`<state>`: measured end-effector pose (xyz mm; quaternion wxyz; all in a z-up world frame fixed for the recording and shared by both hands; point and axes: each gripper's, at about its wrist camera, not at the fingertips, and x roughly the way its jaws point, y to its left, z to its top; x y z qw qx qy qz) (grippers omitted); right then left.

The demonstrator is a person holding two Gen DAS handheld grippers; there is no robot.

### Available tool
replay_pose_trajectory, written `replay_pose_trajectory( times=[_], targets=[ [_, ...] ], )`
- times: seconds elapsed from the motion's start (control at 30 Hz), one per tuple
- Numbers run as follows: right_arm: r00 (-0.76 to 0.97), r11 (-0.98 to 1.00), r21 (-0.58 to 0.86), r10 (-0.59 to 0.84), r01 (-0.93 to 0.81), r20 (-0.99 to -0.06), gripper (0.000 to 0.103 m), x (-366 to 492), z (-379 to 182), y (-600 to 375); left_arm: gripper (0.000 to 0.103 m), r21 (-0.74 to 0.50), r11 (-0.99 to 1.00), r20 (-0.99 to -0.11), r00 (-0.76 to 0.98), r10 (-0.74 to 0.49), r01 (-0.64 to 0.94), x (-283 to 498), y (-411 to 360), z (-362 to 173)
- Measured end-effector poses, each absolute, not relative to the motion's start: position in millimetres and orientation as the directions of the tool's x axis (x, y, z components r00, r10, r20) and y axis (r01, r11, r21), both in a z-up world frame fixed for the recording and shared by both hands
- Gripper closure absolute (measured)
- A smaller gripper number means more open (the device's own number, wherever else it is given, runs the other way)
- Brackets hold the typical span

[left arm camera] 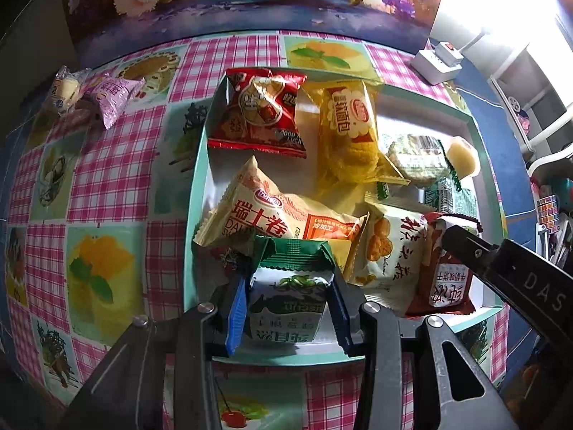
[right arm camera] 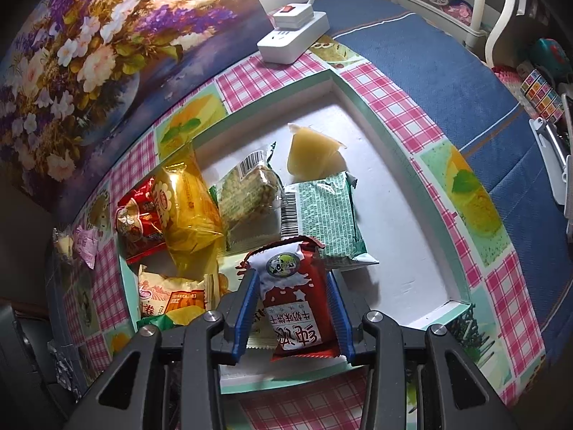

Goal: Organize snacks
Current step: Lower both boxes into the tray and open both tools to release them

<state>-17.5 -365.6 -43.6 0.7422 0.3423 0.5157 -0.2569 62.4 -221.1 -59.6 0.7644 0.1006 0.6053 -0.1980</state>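
Note:
A shallow mint-rimmed white tray (left arm camera: 200, 165) (right arm camera: 404, 215) holds several snack packets. My left gripper (left arm camera: 288, 286) is shut on a green and white packet (left arm camera: 290, 301) over the tray's near edge. My right gripper (right arm camera: 292, 304) is shut on a red milk-biscuit packet (right arm camera: 297, 301), also seen from the left wrist view (left arm camera: 444, 272), low over the tray's near right part. In the tray lie a red packet (left arm camera: 258, 114), a yellow bread packet (left arm camera: 349, 132), a Swiss-roll packet (left arm camera: 272, 211), a green-patterned packet (right arm camera: 326, 215) and a pale jelly cup (right arm camera: 311, 152).
Two small packets, pale yellow (left arm camera: 66, 93) and pink (left arm camera: 114, 98), lie on the checked tablecloth left of the tray. A white power strip (right arm camera: 293, 32) sits behind the tray. A flower picture (right arm camera: 89, 53) stands at the back. A blue cloth (right arm camera: 465, 82) and white rack are at right.

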Motion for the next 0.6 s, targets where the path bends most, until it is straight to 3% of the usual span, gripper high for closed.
replay_pose_trajectory(
  times=[0.37, 0.43, 0.6],
  targets=[
    [0.334, 0.639, 0.23, -0.045, 0.734, -0.942, 0.06, -17.0, -40.3, -366.3, 0.058, -0.099, 0.9, -0.961, 0.196, -0.197, 0.424, 66.1, -219.6, -52.3],
    [0.337, 0.641, 0.231, -0.045, 0.732, -0.941, 0.06, -16.8, -39.3, -366.4, 0.039, -0.103, 0.899, -0.958, 0.201, -0.205, 0.426, 65.9, -217.2, -47.6],
    [0.354, 0.637, 0.244, -0.048, 0.731, -0.934, 0.057, -18.8, -33.1, -367.4, 0.035, -0.106, 0.9, -0.947, 0.234, -0.222, 0.422, 65.9, -216.5, -34.5]
  ],
)
